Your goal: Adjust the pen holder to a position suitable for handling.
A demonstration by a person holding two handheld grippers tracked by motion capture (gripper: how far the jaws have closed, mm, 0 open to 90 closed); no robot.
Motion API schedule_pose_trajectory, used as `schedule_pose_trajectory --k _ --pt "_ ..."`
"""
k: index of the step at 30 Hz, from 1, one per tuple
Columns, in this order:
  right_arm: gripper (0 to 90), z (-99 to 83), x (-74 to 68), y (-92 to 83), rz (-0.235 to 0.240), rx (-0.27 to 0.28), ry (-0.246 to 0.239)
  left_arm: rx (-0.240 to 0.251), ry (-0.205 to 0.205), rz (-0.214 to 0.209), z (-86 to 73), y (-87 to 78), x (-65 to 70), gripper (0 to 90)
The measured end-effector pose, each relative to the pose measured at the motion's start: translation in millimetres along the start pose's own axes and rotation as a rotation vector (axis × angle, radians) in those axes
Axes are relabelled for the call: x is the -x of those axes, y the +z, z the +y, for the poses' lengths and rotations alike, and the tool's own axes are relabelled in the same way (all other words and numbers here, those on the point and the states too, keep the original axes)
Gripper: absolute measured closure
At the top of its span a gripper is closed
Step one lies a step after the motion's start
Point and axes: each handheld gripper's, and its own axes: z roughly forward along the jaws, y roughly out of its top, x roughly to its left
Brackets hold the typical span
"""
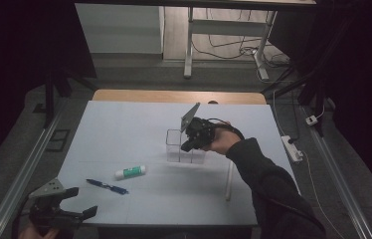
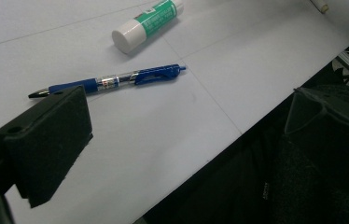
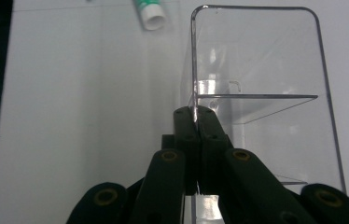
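The right gripper (image 1: 192,142) sits a little right of the table's middle, its jaws pressed together and pinching the thin wall of the clear plastic box (image 1: 180,147). In the right gripper view the right gripper's (image 3: 195,114) two black jaws rise from six o'clock and meet on the box's (image 3: 256,70) near-left upright wall, so that the wall's edge runs up from between the tips toward twelve o'clock while the rest of the box, with its inner dividers, spreads away toward two and three o'clock. The box stands on the white table (image 1: 124,129), just at nine o'clock of the person's right hand (image 1: 222,141). The left gripper (image 1: 77,201) hovers at the near-left corner of the table, at about seven o'clock from the box and well apart from it, its jaws spread with nothing between them. In the left gripper view one of its pads (image 2: 46,140) shows at the lower left, and a blue pen (image 2: 112,80) lies on the table just beyond it toward one o'clock. A green-and-white glue stick (image 2: 147,23) lies past the pen at twelve o'clock. From above, the pen (image 1: 107,186) and the glue stick (image 1: 130,172) lie between the two grippers.
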Motion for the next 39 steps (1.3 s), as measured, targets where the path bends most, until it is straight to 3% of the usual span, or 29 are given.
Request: schedule_pose_trajectory --k 10,13,18,19,21,24,27,33,34,39 --pt "88.8 4.5 -36.3 9.0 0.034 0.006 -0.039 0.001 0.000 -0.001 0.0 0.0 -0.1 0.9" --pt "88.8 5.7 -43.3 10.7 0.018 -0.020 -0.040 0.000 0.001 -0.002 0.1 0.0 0.0 0.9" --pt "88.8 4.3 -48.2 14.1 0.026 -0.014 -0.048 0.000 -0.001 -0.003 0.1 0.1 0.1 0.9" --pt "88.8 2.6 -50.5 17.9 0.023 0.015 -0.039 0.000 -0.002 -0.004 0.1 0.1 0.0 0.9" --pt "88.8 2.4 -50.7 18.4 0.028 -0.013 -0.055 -0.001 -0.002 -0.003 0.2 0.2 0.1 0.9" --pt "88.8 0.8 -52.5 23.5 0.026 0.006 -0.054 -0.001 -0.002 -0.003 0.2 0.3 0.1 0.9" --pt "88.8 -0.2 -51.9 25.5 0.017 -0.017 -0.067 -0.001 -0.001 -0.003 0.3 0.3 0.0 0.9" --pt "87.4 -3.0 -54.1 28.1 0.010 0.025 -0.089 -0.004 0.001 -0.001 0.6 0.6 0.2 0.9" --pt "86.4 -2.7 -54.4 26.5 0.005 0.008 -0.099 -0.004 0.001 -0.001 0.6 0.6 0.2 0.9" --pt "74.3 -4.3 -57.9 19.1 -0.018 0.051 -0.094 -0.004 0.001 -0.002 0.9 0.9 0.2 0.9"
